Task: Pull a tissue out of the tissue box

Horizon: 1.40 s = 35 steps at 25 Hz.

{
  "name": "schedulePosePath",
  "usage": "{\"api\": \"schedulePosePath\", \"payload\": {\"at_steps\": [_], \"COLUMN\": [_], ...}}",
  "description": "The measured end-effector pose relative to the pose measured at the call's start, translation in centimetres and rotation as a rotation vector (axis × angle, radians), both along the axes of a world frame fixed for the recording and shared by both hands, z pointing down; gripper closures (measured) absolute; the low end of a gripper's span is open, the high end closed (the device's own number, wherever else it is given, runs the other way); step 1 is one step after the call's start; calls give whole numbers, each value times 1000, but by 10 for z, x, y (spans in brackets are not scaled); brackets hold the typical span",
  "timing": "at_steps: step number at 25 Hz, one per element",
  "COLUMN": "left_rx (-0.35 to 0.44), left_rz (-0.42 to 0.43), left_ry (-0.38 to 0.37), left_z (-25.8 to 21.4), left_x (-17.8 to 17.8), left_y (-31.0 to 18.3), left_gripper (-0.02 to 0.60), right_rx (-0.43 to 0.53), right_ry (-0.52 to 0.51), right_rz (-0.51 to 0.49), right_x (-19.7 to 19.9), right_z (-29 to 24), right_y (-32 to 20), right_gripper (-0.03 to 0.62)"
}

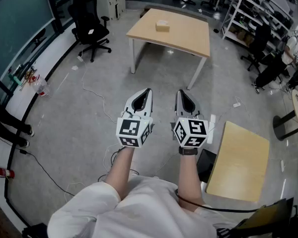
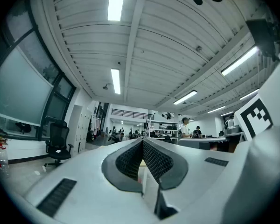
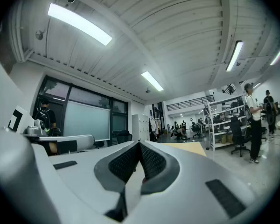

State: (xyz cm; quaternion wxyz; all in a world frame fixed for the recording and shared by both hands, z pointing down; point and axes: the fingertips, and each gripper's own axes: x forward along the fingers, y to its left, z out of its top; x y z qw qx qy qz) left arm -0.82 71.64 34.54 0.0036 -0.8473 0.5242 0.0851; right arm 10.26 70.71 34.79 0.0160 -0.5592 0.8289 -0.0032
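In the head view, the tissue box [image 1: 162, 26], a small pale tan block, lies on the far wooden table [image 1: 188, 33], long side across the picture, well apart from our left gripper [image 1: 148, 90] and right gripper [image 1: 180, 91]. In the left gripper view, the ribbed black pads [image 2: 157, 162] meet, empty. In the right gripper view, the jaws are likewise together on nothing.

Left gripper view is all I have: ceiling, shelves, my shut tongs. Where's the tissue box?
Observer: The head view shows the tissue box on the far wooden table.
Operator: Are we close?
Observer: No. The left gripper and right gripper hang side by side over the floor, well short of that table.
Operator: Right tongs?
Observer: Shut, with nothing between them, per the right gripper view.
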Motion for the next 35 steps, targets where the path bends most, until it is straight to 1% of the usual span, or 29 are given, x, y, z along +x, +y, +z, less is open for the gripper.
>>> {"api": "schedulePosePath", "payload": {"at_steps": [4,6,8,10,13,15,17,19,21,23,26,29,31,34,35], "left_rx": [-17,-35,-56,-80,-118,-129,-127,-121,-106,-86,-40,-1,-2,-18,-21], "left_rz": [1,-5,-12,-18,-34,-40,-38,-28,-22,-39,-59,-71,-70,-46,-38], "left_ry": [13,1,-24,-30,-20,-9,2,15,26,29,32,34,49,99,103], "left_z": [2,5,10,17,28,35,41,45,42,32,9,-4,-3,8,11], "left_x": [52,74,89,92,84,81,77,70,60,45,15,-13,-30,-53,-57], "left_y": [-11,-13,-15,-22,-42,-59,-81,-109,-142,-178,-228,-271,-299,-335,-347], "left_gripper": [592,592,592,592,592,592,592,592,592,592,592,592,592,592,592], "right_rx": [-19,-27,-35,-44,-58,-56,-46,-40,-39,-34,-8,9,-1,-32,-41], "right_ry": [-9,-17,-21,-28,-53,-56,-30,-9,-15,-14,12,-5,-13,-8,3], "right_rz": [-10,-9,-6,-17,-53,-84,-109,-108,-103,-103,-109,-123,-136,-167,-178], "right_x": [48,70,86,89,79,71,62,53,45,33,5,-24,-48,-87,-97], "right_z": [3,5,10,17,27,32,37,40,38,29,10,0,4,23,27], "right_y": [-11,-16,-21,-28,-44,-58,-78,-106,-139,-174,-225,-278,-310,-340,-349], "right_gripper": [602,602,602,602,600,600,600,600,600,600,600,600,600,600,600]}}
